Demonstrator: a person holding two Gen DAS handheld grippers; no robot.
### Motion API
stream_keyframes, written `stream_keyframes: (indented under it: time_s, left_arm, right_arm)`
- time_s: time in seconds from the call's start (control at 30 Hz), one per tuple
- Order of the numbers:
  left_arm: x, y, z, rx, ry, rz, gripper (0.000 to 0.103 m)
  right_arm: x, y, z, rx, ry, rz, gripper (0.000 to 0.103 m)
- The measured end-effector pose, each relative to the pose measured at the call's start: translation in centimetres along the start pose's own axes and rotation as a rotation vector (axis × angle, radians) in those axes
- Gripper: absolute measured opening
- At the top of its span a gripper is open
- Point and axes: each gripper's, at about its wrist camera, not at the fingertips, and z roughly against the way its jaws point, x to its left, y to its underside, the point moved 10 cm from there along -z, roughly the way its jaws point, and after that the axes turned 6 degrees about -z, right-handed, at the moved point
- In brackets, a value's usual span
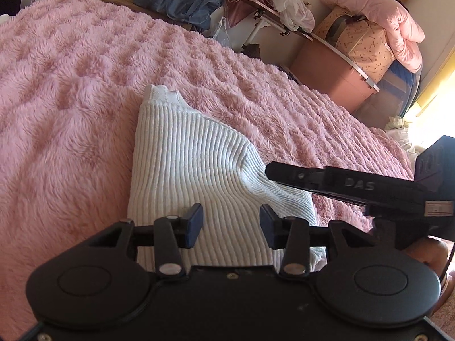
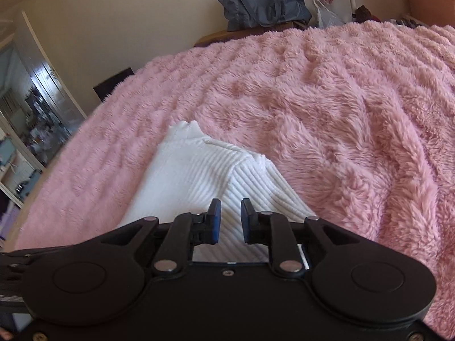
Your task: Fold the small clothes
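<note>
**Both claws released over the folded white sweater**

Now I am looking down the left gripper (image 1: 231,221), and its jaws are standing well apart with nothing pinched; the white ribbed sweater (image 1: 187,170) is lying just beyond and beneath the fingertips, showing through the gap between them. The sweater is resting on the fluffy pink blanket (image 1: 71,99), its sides folded in, its collar pointing away from me toward the far edge of the bed. The right gripper (image 1: 312,183) is reaching in from the right side of this view, its tip hanging over the sweater's right edge, where the knit is bunching into a small ridge.

Through the right wrist camera I am seeing the right gripper (image 2: 230,220) with its jaws narrowly parted and gripping nothing; the sweater (image 2: 199,170) is lying directly ahead and below, its ribbed fabric visible between the pads. A blue bag (image 2: 264,2) is sitting beyond the bed, against the wall.
</note>
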Motion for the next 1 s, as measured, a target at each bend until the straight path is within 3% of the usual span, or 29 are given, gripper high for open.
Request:
stream_keyframes:
  time_s: [0.07,0.1,0.13,0.23,0.33,0.63,0.8,1.0]
  left_arm:
    - [0.1,-0.1,1.3,-0.010,-0.004,-0.027,0.045]
    - [0.4,-0.2,2.1,-0.016,0.001,-0.034,0.045]
    - [0.6,-0.2,2.7,-0.021,0.010,-0.035,0.045]
    - [2.1,-0.1,4.9,-0.050,0.066,-0.002,0.047]
    - [4.6,0.4,6.1,-0.051,0.179,0.113,0.049]
    - [11.0,3.0,4.9,0.009,0.371,0.400,0.051]
    - [11.6,4.1,2.6,0.065,0.395,0.433,0.052]
    - [10.9,5.0,-0.2,0.129,0.493,0.459,0.057]
  right_arm:
    - [0.3,-0.1,2.2,-0.013,-0.070,-0.030,0.048]
    - [0.3,-0.1,3.5,-0.024,-0.108,-0.036,0.067]
    - [0.2,-0.1,4.6,-0.032,-0.137,-0.038,0.071]
    - [-1.2,0.3,7.0,-0.005,-0.201,-0.073,0.072]
    - [-3.7,1.3,7.7,0.039,-0.223,-0.145,0.072]
    - [-7.7,4.2,5.4,0.136,-0.278,-0.309,0.072]
    - [-8.0,5.6,3.1,0.204,-0.304,-0.347,0.072]
    - [-7.6,6.4,1.3,0.244,-0.376,-0.392,0.073]
